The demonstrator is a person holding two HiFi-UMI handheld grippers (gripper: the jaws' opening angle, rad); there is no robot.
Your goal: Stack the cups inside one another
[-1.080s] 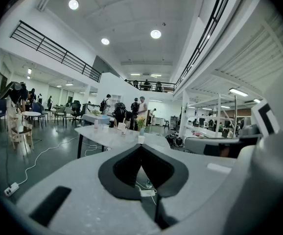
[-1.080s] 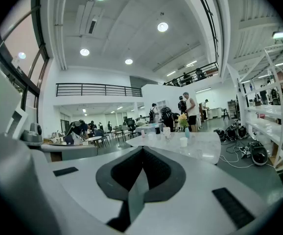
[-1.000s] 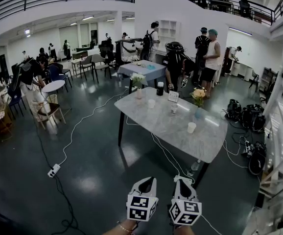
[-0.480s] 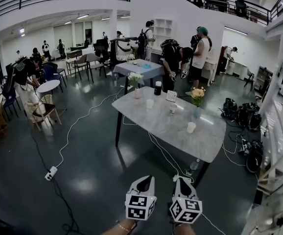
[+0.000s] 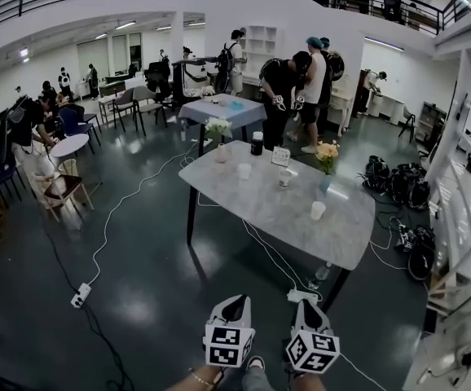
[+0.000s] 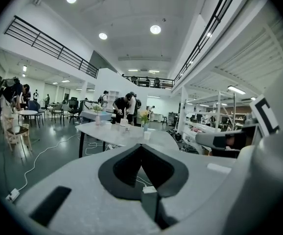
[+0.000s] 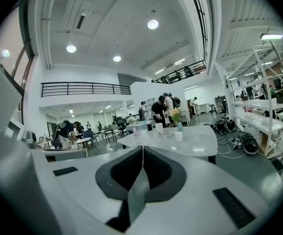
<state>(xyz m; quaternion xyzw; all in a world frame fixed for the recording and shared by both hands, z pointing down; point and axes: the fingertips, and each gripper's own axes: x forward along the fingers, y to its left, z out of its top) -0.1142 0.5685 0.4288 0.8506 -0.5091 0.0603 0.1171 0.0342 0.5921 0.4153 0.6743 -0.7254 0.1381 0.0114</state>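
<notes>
A marble table (image 5: 278,218) stands ahead of me with three white cups apart on it: one at the far left (image 5: 244,171), one in the middle (image 5: 285,178) and one nearer on the right (image 5: 318,210). My left gripper (image 5: 235,300) and right gripper (image 5: 301,299) are low in the head view, side by side, well short of the table. Both are shut with nothing between their jaws. In the left gripper view the shut jaws (image 6: 141,146) point at the table (image 6: 117,129). The right gripper view shows the near cup (image 7: 178,136) beyond its shut jaws (image 7: 142,148).
On the table also stand a black cup (image 5: 257,143), a white-flower vase (image 5: 218,135), a yellow-flower vase (image 5: 326,163) and a small sign (image 5: 280,156). Cables (image 5: 129,202) and a power strip (image 5: 79,295) lie on the dark floor. People stand beyond the table; a rack (image 5: 464,218) is at the right.
I have come a little closer to the table, which sits lower and larger in view. Both grippers stay shut and have sunk slightly. People beyond the table have shifted.
</notes>
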